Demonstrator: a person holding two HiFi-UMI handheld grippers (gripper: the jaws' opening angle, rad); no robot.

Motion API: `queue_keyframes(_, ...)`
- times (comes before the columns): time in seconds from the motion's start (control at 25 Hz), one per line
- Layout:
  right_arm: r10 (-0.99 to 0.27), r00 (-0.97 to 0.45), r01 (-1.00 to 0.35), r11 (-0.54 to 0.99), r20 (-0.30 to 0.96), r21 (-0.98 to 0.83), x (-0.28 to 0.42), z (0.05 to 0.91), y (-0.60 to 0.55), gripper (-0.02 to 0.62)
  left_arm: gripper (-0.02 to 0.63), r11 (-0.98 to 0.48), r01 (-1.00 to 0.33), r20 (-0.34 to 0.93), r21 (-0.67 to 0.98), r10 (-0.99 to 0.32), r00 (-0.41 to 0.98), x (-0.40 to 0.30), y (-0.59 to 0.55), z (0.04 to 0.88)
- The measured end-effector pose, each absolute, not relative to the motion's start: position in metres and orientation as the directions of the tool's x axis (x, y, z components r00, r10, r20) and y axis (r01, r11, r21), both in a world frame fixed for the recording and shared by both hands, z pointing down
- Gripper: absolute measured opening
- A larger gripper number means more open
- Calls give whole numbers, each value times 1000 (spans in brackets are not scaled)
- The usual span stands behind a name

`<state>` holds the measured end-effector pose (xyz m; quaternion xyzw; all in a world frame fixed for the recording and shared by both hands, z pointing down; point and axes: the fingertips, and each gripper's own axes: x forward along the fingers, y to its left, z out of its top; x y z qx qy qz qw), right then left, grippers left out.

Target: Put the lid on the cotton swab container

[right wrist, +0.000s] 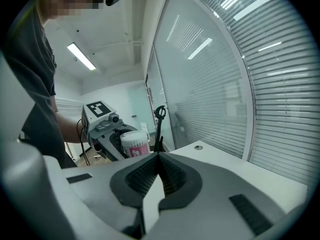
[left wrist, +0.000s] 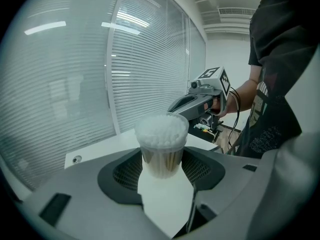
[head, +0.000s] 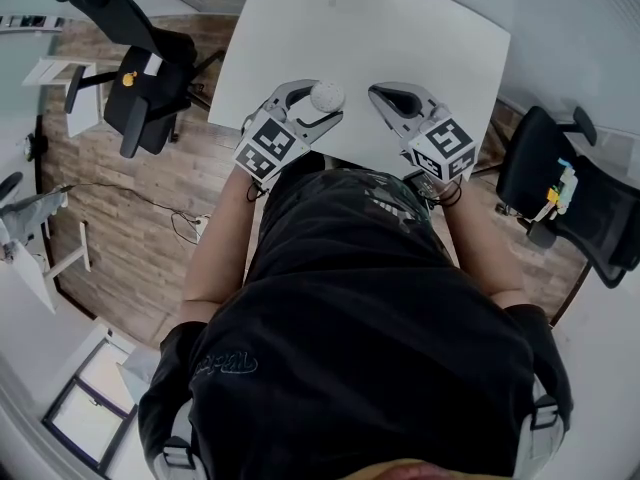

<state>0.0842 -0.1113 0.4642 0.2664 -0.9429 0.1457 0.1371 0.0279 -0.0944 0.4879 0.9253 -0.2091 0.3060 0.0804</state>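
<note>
Cotton swab container [left wrist: 161,144] is pinched upright by left tool [left wrist: 162,170] for capping; right tool [right wrist: 159,160] is pressed together, empty.

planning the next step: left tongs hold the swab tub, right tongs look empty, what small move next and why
Probably lower the cotton swab container upright onto the white table. The left tongs grip it in the air, the right tongs are shut on nothing, and no loose lid shows in any view, so I would give it a steady place first.
</note>
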Motion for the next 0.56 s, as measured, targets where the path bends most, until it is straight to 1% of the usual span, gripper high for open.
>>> queue_keyframes(0.56, -459, -822, -539, 817, 336, -203, 84, 463, -112, 23, 255, -903, -429, 599, 12, -337, 726, 29, -95, 486)
